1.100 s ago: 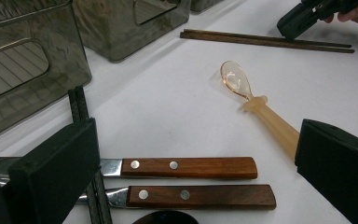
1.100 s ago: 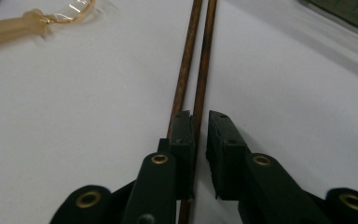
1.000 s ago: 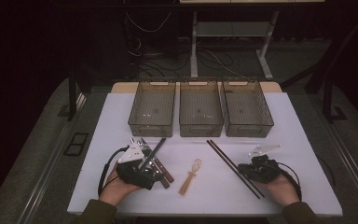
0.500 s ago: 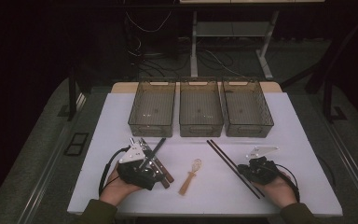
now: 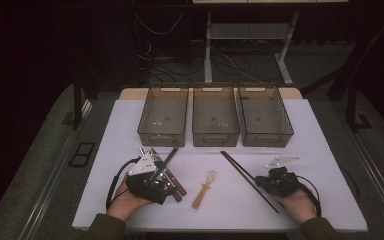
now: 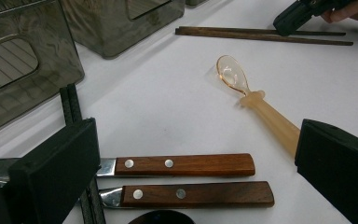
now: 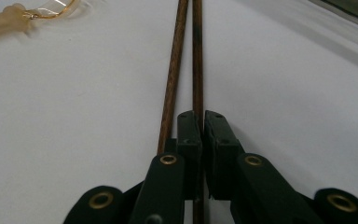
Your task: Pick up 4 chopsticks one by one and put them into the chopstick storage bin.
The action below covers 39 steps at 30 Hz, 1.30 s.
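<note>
White table (image 5: 325,150): three bins (image 5: 215,120) along upper edge, bare stretch lower centre and far right. Left gripper (image 5: 152,177) lower left, jaws wide, holding nothing, two knives (image 6: 182,179) lying between them; spoon (image 5: 205,187) centre, apart from both. Right gripper (image 7: 202,128) lower right, jaws pressed together on one chopstick (image 7: 197,60), second chopstick (image 7: 171,79) just beside, outside the jaws

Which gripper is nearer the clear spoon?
Left. The left gripper sits just left of the spoon, its open jaws framing the handle in its own view. The right gripper, shut on a chopstick, is farther right.
</note>
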Available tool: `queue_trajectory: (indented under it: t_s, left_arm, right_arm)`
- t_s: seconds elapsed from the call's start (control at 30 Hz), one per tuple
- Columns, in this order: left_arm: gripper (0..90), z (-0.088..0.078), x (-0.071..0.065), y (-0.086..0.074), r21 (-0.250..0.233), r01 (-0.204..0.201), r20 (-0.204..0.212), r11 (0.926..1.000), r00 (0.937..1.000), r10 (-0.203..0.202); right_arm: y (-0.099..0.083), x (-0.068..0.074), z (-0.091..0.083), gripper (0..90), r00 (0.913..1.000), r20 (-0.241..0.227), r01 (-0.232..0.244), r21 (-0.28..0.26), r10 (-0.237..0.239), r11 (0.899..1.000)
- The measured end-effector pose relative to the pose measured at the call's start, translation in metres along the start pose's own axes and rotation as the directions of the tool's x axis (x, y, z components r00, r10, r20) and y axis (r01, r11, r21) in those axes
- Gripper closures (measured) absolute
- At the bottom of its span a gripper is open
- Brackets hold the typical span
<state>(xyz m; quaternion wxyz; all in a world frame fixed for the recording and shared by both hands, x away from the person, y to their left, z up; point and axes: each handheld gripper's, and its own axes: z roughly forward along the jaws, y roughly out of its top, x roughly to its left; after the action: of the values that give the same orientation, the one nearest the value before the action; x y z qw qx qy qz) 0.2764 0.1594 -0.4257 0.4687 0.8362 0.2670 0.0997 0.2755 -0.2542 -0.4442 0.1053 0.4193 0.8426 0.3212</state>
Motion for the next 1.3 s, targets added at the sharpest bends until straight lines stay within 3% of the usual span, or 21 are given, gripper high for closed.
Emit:
queue_trajectory:
  t_s: [0.67, 0.93, 1.3]
  left_arm:
    - [0.0, 0.000, -0.001, 0.000, -0.002, -0.003, 0.001, 1.0000, 1.0000, 0.003]
    - [0.0, -0.001, 0.000, 0.000, 0.002, -0.008, 0.002, 1.0000, 1.0000, 0.008]
    - [0.0, 0.001, -0.002, -0.002, 0.003, -0.008, 0.015, 1.0000, 0.9999, 0.008]
  right_arm:
    - [-0.001, -0.007, -0.008, 85.6, 0.9999, -0.007, -0.013, -0.027, 0.013, 1.000]
    - [0.000, -0.012, -0.018, 85.6, 0.9994, -0.014, -0.031, -0.086, 0.030, 0.996]
    - [0.002, -0.015, -0.027, 85.6, 0.9992, -0.030, -0.031, -0.118, 0.027, 0.993]
